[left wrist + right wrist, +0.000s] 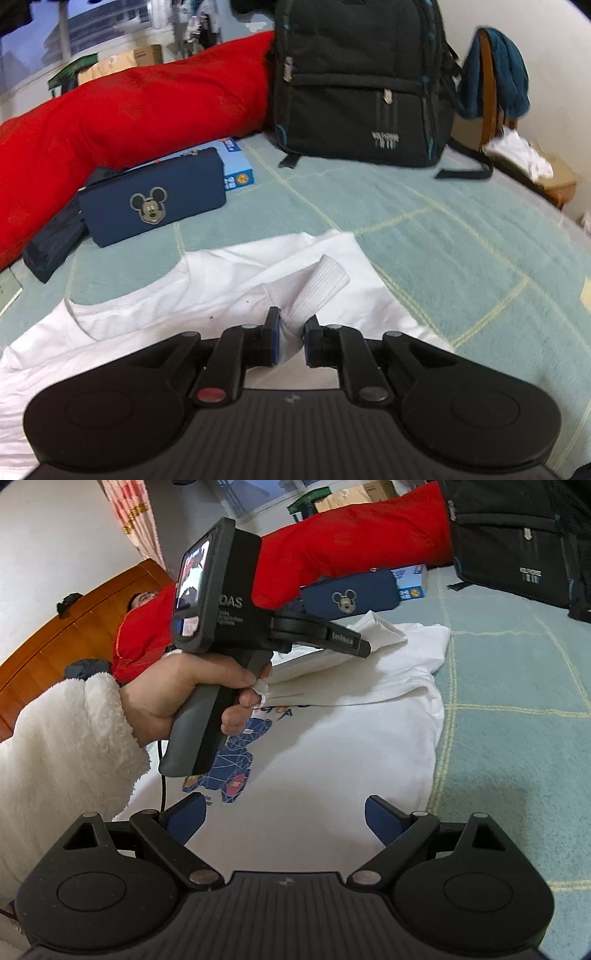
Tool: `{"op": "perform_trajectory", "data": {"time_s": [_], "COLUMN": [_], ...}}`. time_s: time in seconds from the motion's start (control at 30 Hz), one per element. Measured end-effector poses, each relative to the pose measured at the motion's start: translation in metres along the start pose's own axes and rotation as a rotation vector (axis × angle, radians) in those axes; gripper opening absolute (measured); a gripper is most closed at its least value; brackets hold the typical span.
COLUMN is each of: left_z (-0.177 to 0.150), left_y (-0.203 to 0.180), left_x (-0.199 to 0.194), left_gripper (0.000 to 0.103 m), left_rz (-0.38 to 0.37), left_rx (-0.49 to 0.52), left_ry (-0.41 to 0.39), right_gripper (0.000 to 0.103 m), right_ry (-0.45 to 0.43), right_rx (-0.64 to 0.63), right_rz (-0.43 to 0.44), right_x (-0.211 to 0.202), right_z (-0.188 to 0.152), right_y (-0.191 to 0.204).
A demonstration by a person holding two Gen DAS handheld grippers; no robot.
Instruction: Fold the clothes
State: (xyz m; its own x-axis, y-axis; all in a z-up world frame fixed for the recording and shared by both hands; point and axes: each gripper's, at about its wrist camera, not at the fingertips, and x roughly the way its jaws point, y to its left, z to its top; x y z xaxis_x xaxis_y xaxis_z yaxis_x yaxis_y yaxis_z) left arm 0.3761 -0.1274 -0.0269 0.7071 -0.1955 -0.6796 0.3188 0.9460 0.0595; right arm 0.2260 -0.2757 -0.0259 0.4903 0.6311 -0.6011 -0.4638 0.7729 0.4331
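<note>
Left gripper [291, 334] pinches shirt [207, 280] cuff [321, 288], lifted off shirt. Right gripper [284, 819] spread wide, empty, over shirt's print [232, 764].

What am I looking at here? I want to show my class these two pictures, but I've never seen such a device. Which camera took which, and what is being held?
No robot here: a person holds a pistol-grip tool with two fingers in each hand. Each picture comes from a fisheye camera on one tool, looking along its fingers. In the left wrist view, the left gripper is closed on a fold of a white T-shirt lying on a green checked bedspread. The right wrist view shows the right gripper open above the shirt, holding nothing, and the person's left hand gripping the other tool. Behind lie a navy Mickey Mouse pouch, a red pillow and a black backpack.
</note>
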Motion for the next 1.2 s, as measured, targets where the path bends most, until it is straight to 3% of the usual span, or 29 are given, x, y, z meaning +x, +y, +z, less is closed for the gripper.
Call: {"op": "perform_trajectory", "data": {"time_s": [0.1,0.3,0.4,0.53,0.63,0.77,0.9,1.03,1.2], "left_z": [-0.006,-0.016,-0.027,-0.065,-0.097,-0.121,-0.134,-0.146,-0.159], "left_y": [-0.001,0.007,0.022,0.063,0.088,0.114,0.131,0.146,0.167], "left_x": [-0.003,-0.05,-0.077,-0.1,-0.108,-0.116,-0.129,-0.133,-0.131], "left_gripper": [0.018,0.05,0.051,0.052,0.052,0.052,0.052,0.053,0.056], "left_rz": [-0.038,-0.111,-0.091,-0.057,0.028,0.075,0.064,0.085,0.097], "left_rx": [0.021,0.118,0.172,0.135,0.127,0.041,-0.027,-0.03,-0.071], "left_ry": [0.024,-0.056,-0.081,-0.046,0.005,0.02,-0.017,-0.03,-0.015], "right_gripper": [0.096,0.096,0.096,0.094,0.077,0.053,0.053,0.055,0.053], "right_ry": [-0.005,-0.029,-0.054,-0.1,-0.13,-0.132,-0.086,-0.039,-0.067], "right_rx": [0.011,0.063,0.08,0.076,0.063,0.121,0.208,0.283,0.197], "right_rz": [-0.006,0.004,0.025,0.054,0.058,0.04,-0.048,-0.127,-0.142], "right_x": [-0.003,-0.005,-0.006,-0.007,0.002,0.035,0.076,0.114,0.121], "right_z": [0.0,0.011,0.021,0.04,0.065,0.107,0.116,0.119,0.11], "right_y": [-0.003,-0.013,-0.015,-0.017,-0.021,-0.042,-0.07,-0.095,-0.083]}}
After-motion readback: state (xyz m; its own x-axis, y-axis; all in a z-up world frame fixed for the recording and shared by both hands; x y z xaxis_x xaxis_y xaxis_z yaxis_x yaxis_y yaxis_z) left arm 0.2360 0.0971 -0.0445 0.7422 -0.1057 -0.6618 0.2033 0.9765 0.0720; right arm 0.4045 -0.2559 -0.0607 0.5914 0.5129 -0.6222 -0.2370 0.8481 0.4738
